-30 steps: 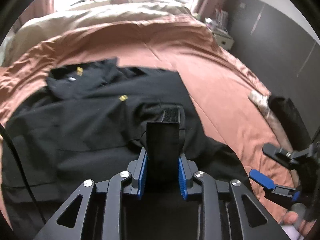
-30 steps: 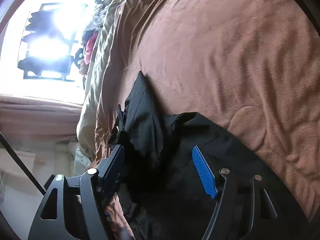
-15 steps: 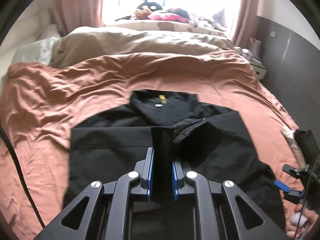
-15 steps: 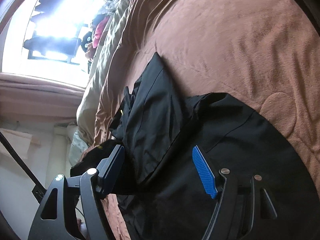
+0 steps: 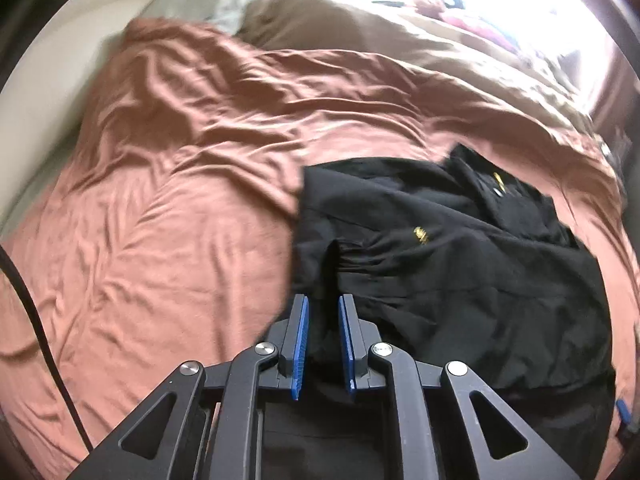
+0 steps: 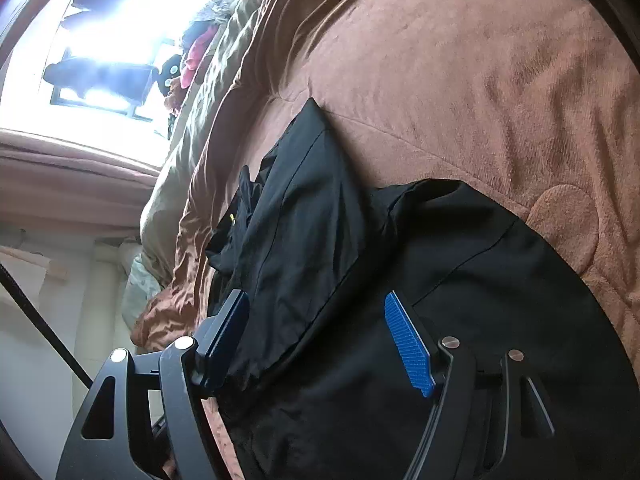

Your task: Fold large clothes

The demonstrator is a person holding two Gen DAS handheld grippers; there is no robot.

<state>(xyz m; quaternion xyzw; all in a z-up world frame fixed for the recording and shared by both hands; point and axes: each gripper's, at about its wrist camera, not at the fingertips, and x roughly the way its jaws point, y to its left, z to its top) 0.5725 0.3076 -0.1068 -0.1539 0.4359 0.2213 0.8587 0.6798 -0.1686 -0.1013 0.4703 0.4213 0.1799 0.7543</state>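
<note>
Jacket (image 5: 460,272) lies black on the bed (image 5: 180,200); left gripper (image 5: 322,344), pinching its cuff, has carried the sleeve across the body. Right gripper (image 6: 320,344) hovers spread. One fold nearly laid.

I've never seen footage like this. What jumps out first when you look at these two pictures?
A large black garment lies spread on a rumpled rust-brown bedspread, with small gold marks near its collar. In the left view, the left claw has a fold of that black cloth between its narrow blue pads. In the right view, the right claw gapes wide above the garment, and a bright window glares beyond the bed.
</note>
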